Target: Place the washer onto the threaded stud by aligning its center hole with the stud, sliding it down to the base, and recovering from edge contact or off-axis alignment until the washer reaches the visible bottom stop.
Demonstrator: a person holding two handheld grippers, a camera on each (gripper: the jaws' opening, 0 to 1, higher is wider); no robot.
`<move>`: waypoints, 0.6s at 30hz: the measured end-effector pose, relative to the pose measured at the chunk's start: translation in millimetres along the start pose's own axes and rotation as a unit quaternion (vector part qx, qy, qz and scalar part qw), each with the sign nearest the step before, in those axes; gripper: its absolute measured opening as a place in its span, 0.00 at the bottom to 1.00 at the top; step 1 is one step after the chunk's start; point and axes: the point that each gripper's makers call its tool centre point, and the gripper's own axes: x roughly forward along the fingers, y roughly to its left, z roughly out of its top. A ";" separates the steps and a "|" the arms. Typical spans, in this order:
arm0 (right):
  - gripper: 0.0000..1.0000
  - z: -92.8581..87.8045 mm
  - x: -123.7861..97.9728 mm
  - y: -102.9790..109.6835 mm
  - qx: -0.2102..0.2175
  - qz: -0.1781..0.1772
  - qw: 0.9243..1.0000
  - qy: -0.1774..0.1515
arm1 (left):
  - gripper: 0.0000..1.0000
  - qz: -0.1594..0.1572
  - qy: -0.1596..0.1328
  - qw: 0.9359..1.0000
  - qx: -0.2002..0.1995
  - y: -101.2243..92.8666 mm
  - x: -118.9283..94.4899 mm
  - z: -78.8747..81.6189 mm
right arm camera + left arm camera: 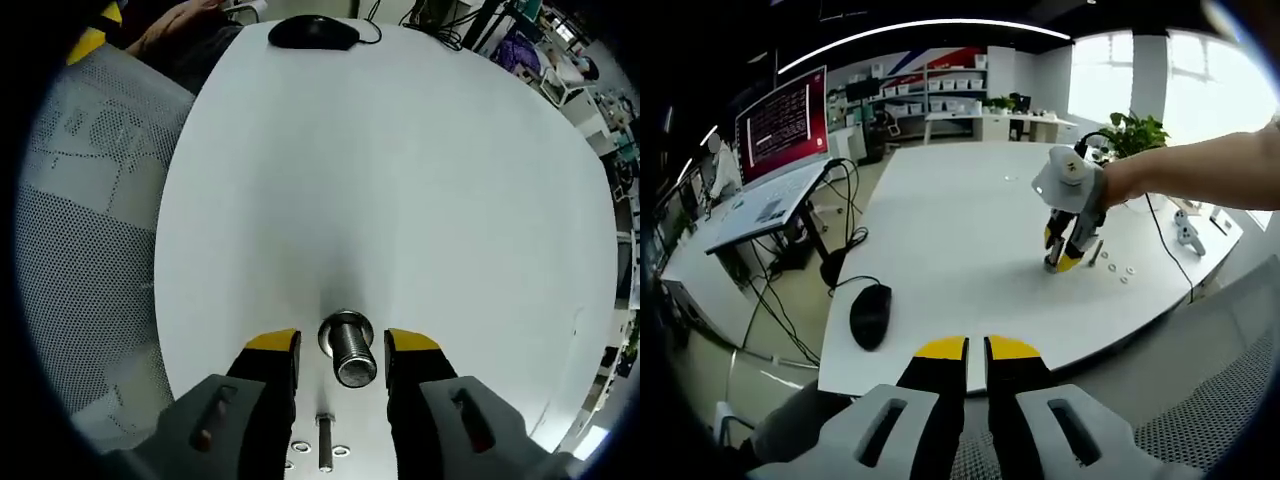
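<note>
Right now my right claw (342, 342) hangs low over the white worktop (400, 180), its yellow-tipped jaws spread with a threaded stud (349, 352) standing between them; the stud's wide head rests on the worktop and the threaded shaft points up toward the camera. Neither jaw touches the stud as far as I can tell. Just behind the claw, nearer me, a thinner bolt (325, 442) lies flat, with small washers (341, 452) scattered beside it. A black mouse (313, 32) sits at the far edge of the worktop.

From the left gripper view, my left claw (976, 347) is held back off the near edge of the worktop (960, 230), its jaws pressed almost together with only a thin slit between them, pinching nothing. Across the worktop I see my right claw (1060, 262) tipped down onto the surface, my forearm (1200, 170) reaching in from the right, and washers (1118, 270) lying just beside it. The mouse (870, 314) lies near the left corner.
</note>
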 end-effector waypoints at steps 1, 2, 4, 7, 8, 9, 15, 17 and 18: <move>0.37 2.1 -3.8 0.0 0.004 -0.004 1.000 -0.007 | 0.04 0.000 0.000 1.000 0.000 -0.1 -0.1 -0.1; 0.37 3.7 -8.1 1.5 0.002 -0.006 1.000 -0.014 | 0.04 -0.001 0.000 1.000 0.001 -0.3 -0.2 -0.1; 0.37 7.3 -18.4 4.1 0.005 -0.010 0.999 -0.030 | 0.04 -0.001 0.001 1.000 0.002 -0.5 -0.3 -0.3; 0.38 11.6 -34.9 4.7 0.010 -0.023 0.998 -0.058 | 0.04 -0.001 0.002 1.000 0.002 -0.6 -0.3 -0.6; 0.38 14.3 -41.4 7.8 0.015 -0.021 0.997 -0.073 | 0.04 -0.001 0.004 1.000 0.003 -0.6 -0.2 -0.9; 0.38 19.2 -50.5 13.4 0.025 -0.015 0.995 -0.097 | 0.04 -0.001 0.004 1.000 0.003 -0.6 -0.1 -1.0; 0.39 21.4 -107.2 32.8 0.061 -0.024 0.983 -0.174 | 0.04 0.000 0.007 1.000 0.004 -0.9 -0.9 -1.6; 0.39 19.8 -129.7 36.4 0.085 -0.028 0.974 -0.207 | 0.04 -0.002 0.009 1.000 0.008 -1.6 -0.8 -2.2; 0.39 16.9 -142.1 37.0 0.093 -0.037 0.970 -0.222 | 0.04 -0.003 0.009 1.000 0.009 -1.8 -0.7 -2.3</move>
